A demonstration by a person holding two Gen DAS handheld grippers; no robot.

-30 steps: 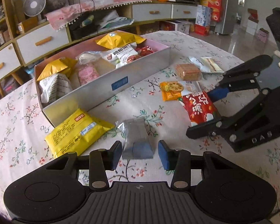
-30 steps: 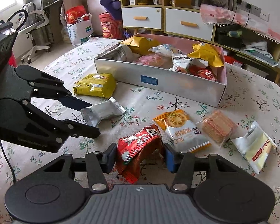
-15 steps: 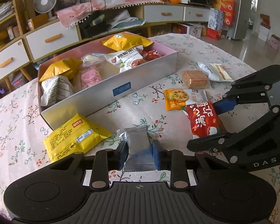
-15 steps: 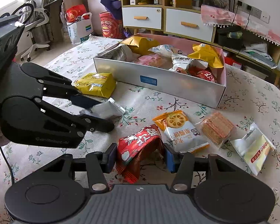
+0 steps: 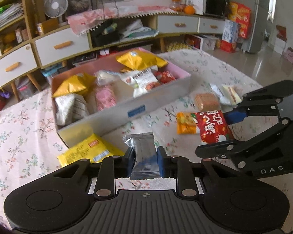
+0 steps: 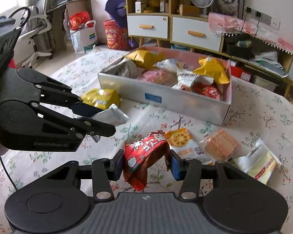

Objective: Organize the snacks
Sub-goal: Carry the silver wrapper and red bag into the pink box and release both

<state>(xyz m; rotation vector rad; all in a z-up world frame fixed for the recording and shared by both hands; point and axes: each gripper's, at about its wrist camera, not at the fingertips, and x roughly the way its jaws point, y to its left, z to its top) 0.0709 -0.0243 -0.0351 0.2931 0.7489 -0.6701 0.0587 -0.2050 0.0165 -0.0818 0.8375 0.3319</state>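
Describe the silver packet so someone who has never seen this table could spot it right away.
Start at the long snack box on the floral tablecloth. In front of its near wall, beside a yellow packet, the left gripper pinches the silver packet: the only plain foil one.

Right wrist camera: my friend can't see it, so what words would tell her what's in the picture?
The right claw grips a crumpled red snack packet above a flowery tablecloth. To the left, the left claw pinches a silver packet. Behind sits a long box full of snacks, with more packets loose beside it.
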